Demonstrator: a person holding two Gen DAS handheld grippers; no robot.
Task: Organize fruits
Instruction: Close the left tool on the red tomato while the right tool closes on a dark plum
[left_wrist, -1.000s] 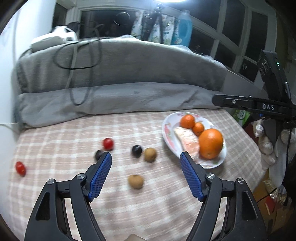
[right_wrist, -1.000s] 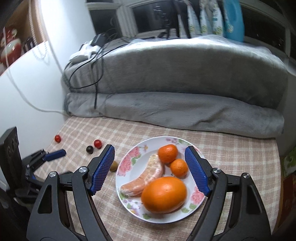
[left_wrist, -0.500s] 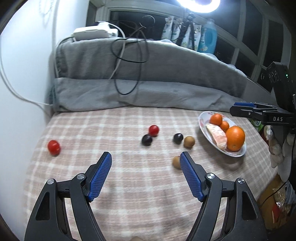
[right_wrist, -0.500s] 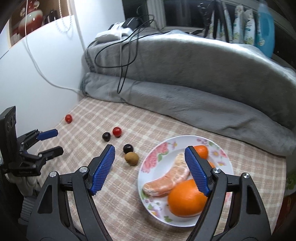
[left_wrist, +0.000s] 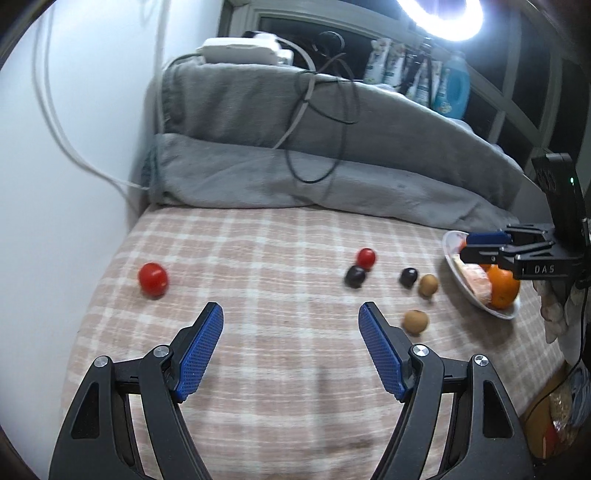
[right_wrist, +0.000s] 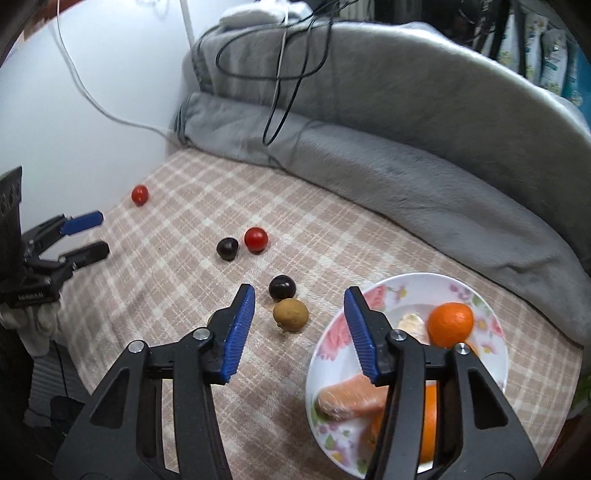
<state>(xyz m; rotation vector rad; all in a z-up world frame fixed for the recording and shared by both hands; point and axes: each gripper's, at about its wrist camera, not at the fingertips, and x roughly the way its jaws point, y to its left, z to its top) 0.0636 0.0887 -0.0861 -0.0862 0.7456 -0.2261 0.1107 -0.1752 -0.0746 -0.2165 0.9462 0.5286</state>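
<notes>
Bare checked cloth (left_wrist: 280, 295) separates lone tomato (left_wrist: 153, 279) from clustered fruits (left_wrist: 388, 277).

place: home bedroom | evidence: plaid-sheeted bed (left_wrist: 277, 369); grey blanket (left_wrist: 332, 177); detergent bottle (left_wrist: 452, 88) on windowsill

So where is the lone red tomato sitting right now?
The lone red tomato lies on the checked cloth at the far left of both wrist views, near the white wall, well apart from the other fruits.

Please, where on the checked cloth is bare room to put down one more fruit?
Free: the stretch between the lone red tomato and the dark fruit, and the near cloth before the left hand-held gripper. Crowded: beside the plate, around both brown fruits.
</notes>
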